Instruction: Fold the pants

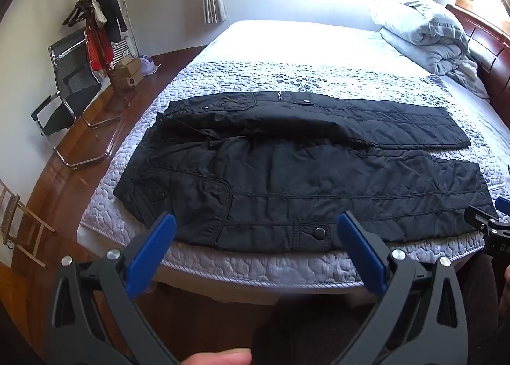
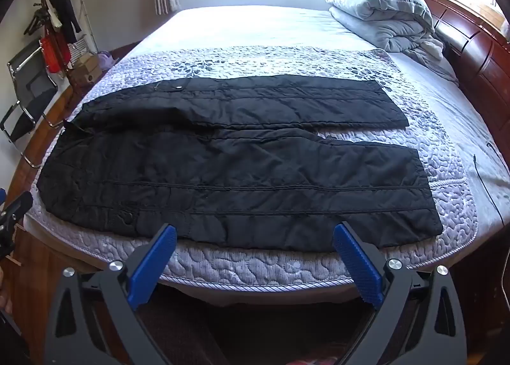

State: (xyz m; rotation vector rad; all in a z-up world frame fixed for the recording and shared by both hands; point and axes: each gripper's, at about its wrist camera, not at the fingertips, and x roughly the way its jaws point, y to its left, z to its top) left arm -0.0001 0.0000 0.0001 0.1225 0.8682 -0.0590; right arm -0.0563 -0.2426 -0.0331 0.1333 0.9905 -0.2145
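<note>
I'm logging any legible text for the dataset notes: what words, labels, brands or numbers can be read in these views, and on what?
"DA": white letters, cut off at the frame edge, on the right gripper body in the left wrist view.
Cardboard boxes by the coat rack: a round mark, too small to read.
Black pants: no readable label.

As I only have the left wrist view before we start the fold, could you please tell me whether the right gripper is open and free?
Observer: Yes, the right gripper is wide open, with nothing between its blue pads, hanging over the near edge of the bed.
Operator: Thank you. Does the near leg's hem lie flat at its near corner?
Observer: It does. The near hem corner of the pants lies flat on the quilt, short of the bed's edge.
Operator: Is anything lying beyond that hem?
Observer: A thin black cable lies on the bed, apart from the pants.
</note>
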